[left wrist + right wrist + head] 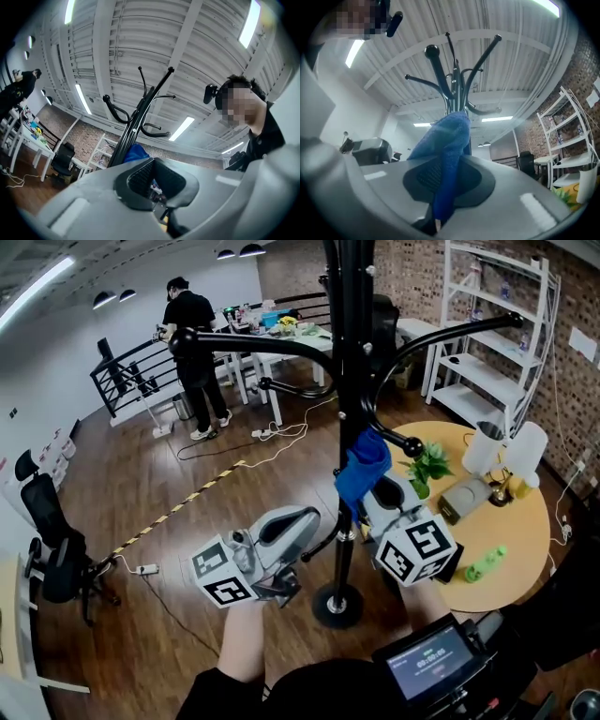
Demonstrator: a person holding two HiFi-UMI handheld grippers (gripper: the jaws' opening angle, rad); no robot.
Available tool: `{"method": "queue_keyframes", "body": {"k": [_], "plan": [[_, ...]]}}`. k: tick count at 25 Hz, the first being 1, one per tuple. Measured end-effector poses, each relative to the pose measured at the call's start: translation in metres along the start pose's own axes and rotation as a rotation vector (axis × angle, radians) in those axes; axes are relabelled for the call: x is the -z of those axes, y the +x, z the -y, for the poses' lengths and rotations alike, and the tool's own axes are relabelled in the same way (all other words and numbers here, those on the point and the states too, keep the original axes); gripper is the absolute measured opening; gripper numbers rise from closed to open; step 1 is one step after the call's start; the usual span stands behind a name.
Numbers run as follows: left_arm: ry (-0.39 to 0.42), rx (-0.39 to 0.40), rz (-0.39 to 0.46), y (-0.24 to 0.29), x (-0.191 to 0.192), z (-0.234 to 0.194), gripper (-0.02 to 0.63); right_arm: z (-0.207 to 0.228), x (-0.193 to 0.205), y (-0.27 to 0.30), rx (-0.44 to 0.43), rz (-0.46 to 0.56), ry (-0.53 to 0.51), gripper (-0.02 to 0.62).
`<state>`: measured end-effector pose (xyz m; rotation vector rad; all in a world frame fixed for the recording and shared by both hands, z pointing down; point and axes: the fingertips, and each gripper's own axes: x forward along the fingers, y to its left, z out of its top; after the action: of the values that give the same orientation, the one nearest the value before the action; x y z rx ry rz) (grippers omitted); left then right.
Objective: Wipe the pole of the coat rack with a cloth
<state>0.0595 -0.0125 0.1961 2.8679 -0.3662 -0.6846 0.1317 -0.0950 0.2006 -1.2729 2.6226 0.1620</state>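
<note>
Right tongs (443,180) are clamped on the blue cloth (446,140). The cloth rises just ahead of them and lies against the coat rack pole (349,381). Left tongs (152,180) appear closed on nothing, beside the right pair and short of the pole, though the lens angle leaves some doubt. The cloth looks soft, light and limp, best gripped at a bunched fold. The pole looks rigid and smooth.
</note>
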Motion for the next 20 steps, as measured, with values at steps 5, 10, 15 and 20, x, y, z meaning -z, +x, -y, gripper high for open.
{"method": "queue_keyframes", "body": {"k": [5, 10, 15, 20], "plan": [[-0.025, -0.018, -0.047, -0.001, 0.021, -0.006, 0.000, 0.000, 0.068, -0.014, 0.011, -0.114, 0.065, 0.048], [-0.059, -0.037, -0.074, -0.006, 0.035, -0.012, 0.000, 0.001, 0.139, -0.032, 0.047, -0.266, 0.084, 0.048], [-0.070, -0.066, -0.083, -0.015, 0.038, -0.013, 0.000, 0.004, 0.218, -0.053, 0.087, -0.450, 0.099, 0.048], [-0.061, -0.072, -0.098, -0.019, 0.040, -0.012, 0.000, 0.008, 0.243, -0.059, 0.080, -0.481, 0.134, 0.048]]}}
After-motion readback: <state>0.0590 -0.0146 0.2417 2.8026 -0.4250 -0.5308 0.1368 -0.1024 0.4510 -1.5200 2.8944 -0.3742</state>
